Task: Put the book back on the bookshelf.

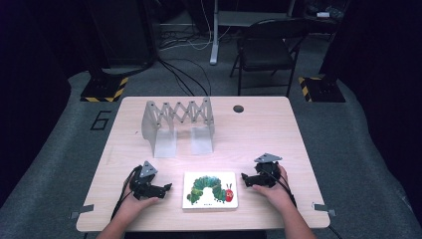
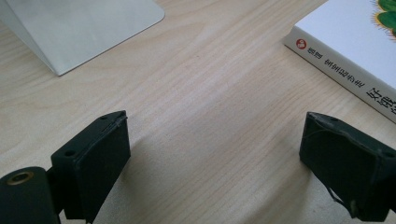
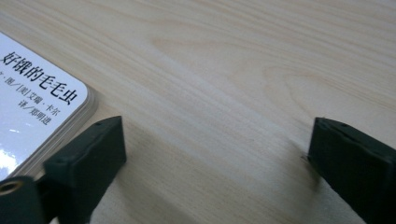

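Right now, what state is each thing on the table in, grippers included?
Book: closed, flat, cover up, between the grippers.
Rack: upright, spread out, nothing in it.
Left gripper: open, nothing between the jaws, beside the book.
Right gripper: open, nothing between the jaws, beside the book.

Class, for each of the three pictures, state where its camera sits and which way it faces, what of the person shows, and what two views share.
High view: above the person's side, looking forward and down on the table; forearms, left gripper, right gripper.
Left gripper view: rides that gripper, facing bare wood, the rack's foot; open jaws.
Right gripper view: rides that gripper, low over wood; open jaws.
Shared: the book.
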`<state>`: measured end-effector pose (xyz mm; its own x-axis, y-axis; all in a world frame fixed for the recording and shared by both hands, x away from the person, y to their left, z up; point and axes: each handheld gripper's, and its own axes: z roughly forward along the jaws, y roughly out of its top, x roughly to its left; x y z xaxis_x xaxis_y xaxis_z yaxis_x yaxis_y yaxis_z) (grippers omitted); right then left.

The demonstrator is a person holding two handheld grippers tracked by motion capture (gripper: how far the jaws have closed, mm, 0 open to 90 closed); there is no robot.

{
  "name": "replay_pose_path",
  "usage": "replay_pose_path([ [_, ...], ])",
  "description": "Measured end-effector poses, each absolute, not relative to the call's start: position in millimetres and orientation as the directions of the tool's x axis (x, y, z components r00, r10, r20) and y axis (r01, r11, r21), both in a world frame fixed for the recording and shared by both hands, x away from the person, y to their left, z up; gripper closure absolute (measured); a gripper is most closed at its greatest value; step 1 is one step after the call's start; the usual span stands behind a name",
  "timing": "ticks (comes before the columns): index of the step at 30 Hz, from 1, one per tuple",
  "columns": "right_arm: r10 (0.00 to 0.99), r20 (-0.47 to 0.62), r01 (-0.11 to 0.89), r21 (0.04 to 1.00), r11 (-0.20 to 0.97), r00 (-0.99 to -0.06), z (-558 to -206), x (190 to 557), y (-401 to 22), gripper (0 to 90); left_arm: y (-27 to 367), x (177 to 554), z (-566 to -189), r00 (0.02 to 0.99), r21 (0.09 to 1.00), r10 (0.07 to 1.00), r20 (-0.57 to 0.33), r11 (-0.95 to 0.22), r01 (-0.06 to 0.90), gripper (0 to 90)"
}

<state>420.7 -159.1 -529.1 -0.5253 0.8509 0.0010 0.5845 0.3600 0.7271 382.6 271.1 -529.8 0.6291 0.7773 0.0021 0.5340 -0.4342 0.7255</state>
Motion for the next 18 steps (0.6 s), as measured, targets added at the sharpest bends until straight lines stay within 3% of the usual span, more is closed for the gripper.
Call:
replay_pose_path([
  [4,0.869,0.003,0.577,0.748,0.326,-0.495,-529,420,-160,16.2,270,382,-530,0.612,0.734,0.791,0.019,-0.426,0.529,9.4],
  [6,0.872,0.001,0.576,0.751,0.323,-0.49,-528,420,-159,21.4,270,381,-530,0.611,0.743,0.791,0.024,-0.423,0.519,15.5],
  [13,0.867,0.0,0.59,0.732,0.34,-0.498,-523,418,-154,38.4,271,380,-528,0.617,0.74,0.787,0.017,-0.425,0.522,22.3],
  [18,0.871,0.014,0.618,0.711,0.337,-0.491,-518,414,-148,39.1,272,378,-525,0.61,0.739,0.793,-0.021,-0.398,0.543,30.2],
])
